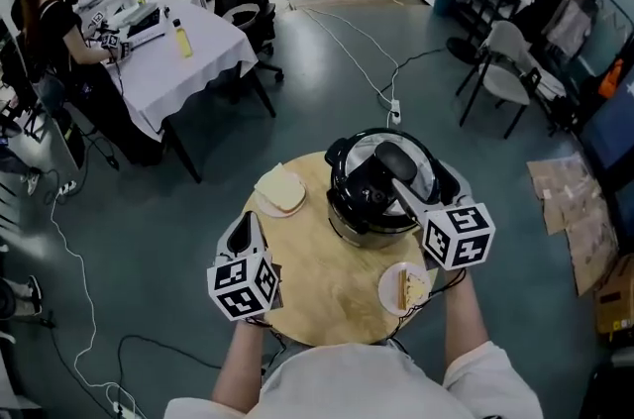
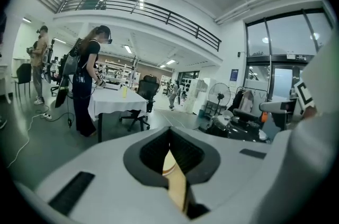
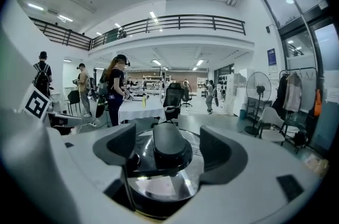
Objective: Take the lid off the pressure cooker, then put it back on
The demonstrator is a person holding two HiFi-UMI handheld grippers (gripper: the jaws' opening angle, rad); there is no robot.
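The lid [image 3: 175, 180] sits seated on the pressure cooker [image 1: 362, 231], directly under the right gripper [image 3: 167, 148]. We see its black handle [image 3: 168, 138] standing between that gripper's two jaws. The jaws are spread apart, one on each side of the handle, with a gap visible on both sides; they are not clamped on it. In the head view, the right gripper [image 1: 388, 167] reaches over the top of the cooker from the near side, its marker cube toward the person.

The cooker stands on a round wooden table [image 1: 327, 303]. A small plate [image 1: 403, 288] with a piece of food lies beneath the rear of the right gripper, near the table edge.

The left gripper [image 1: 246, 227] is well to the left of the cooker, apart from it, above the near-left part of the table. Its jaws [image 2: 170, 157] are drawn together, leaving only a thin slit through which we see the wood surface; they grasp nothing. Just ahead of its tips lies a plate of bread [image 1: 282, 191], between this gripper and the cooker's left flank.
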